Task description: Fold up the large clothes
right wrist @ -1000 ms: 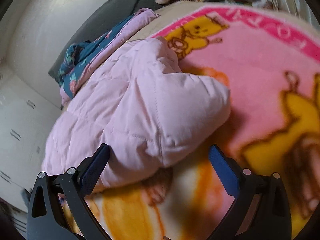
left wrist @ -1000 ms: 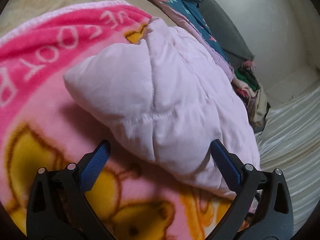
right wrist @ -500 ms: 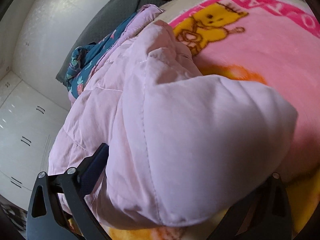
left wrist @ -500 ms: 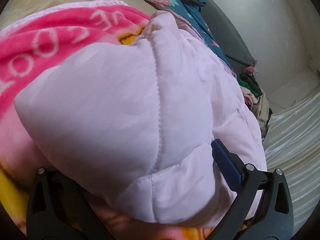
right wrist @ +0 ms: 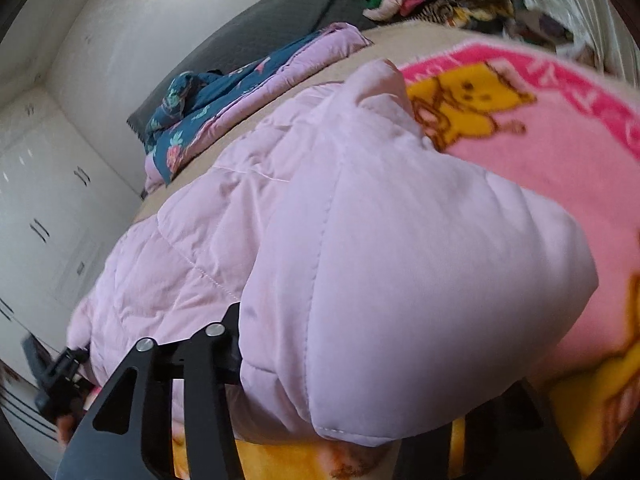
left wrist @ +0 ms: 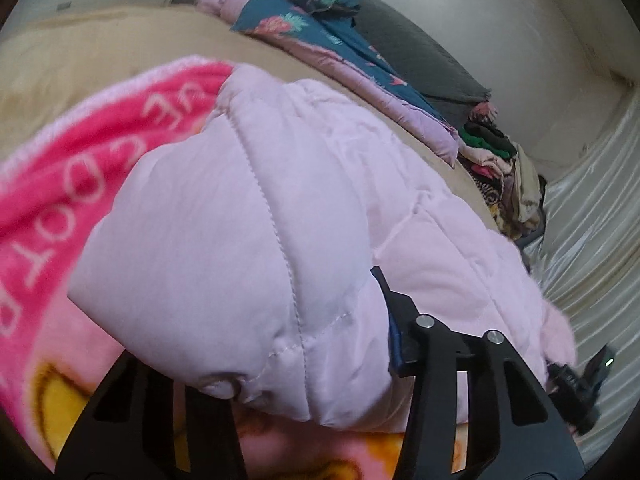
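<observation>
Pale pink quilted jacket [left wrist: 304,216] lies on the pink cartoon blanket [left wrist: 72,184], its near corner raised. Left gripper [left wrist: 280,360] and right gripper [right wrist: 352,360] each have jaws closing, with a padded fold of the jacket between them. Beyond the jacket: floral quilt [right wrist: 208,104], clothes pile [left wrist: 500,168].

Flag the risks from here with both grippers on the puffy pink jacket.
1. The left gripper and right gripper are closing on thick folds of the pale pink quilted puffer jacket; slick padded fabric could slip out.
2. The jacket lies on the pink fleece cartoon blanket, so a jaw may pinch blanket too and drag it.
3. The bulky fold blocks both views, hiding the jacket's far edges.
</observation>
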The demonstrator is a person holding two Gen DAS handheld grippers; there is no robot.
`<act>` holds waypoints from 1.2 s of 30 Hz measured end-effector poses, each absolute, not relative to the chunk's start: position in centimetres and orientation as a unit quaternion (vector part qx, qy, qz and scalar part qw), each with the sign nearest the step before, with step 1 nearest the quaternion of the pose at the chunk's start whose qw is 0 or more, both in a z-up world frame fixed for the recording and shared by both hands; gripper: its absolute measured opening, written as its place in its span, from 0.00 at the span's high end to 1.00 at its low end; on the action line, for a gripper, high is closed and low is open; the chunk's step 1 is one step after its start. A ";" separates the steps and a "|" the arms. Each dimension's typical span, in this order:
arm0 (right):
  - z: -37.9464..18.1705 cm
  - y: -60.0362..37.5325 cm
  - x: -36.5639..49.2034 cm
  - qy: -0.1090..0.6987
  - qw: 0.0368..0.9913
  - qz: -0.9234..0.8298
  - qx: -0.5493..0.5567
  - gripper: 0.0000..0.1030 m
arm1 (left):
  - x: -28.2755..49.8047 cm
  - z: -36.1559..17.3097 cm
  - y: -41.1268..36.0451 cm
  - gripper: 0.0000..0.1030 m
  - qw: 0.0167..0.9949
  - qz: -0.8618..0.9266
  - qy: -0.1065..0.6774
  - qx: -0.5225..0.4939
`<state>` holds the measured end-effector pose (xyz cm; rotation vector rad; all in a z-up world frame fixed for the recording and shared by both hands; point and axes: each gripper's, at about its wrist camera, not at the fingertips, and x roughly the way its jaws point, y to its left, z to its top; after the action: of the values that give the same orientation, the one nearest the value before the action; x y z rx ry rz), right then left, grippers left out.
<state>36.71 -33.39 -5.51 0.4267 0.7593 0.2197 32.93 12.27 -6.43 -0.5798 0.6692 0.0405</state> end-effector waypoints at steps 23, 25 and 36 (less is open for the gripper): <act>0.8 -31.8 25.5 0.324 0.930 0.139 0.098 0.64 | 24.4 -1.0 10.8 0.66 0.928 0.023 0.313 -0.199; 1.0 -31.8 24.5 0.324 0.930 0.142 0.099 0.64 | 23.3 -0.9 10.6 0.66 0.929 0.025 0.314 -0.194; 1.5 -32.2 20.7 0.322 0.930 0.147 0.101 0.64 | 19.6 -0.8 10.5 0.66 0.928 0.028 0.319 -0.192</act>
<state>20.69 -32.17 1.45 0.2074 0.6595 0.3014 19.57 10.53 -0.77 -0.3944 0.6542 0.0570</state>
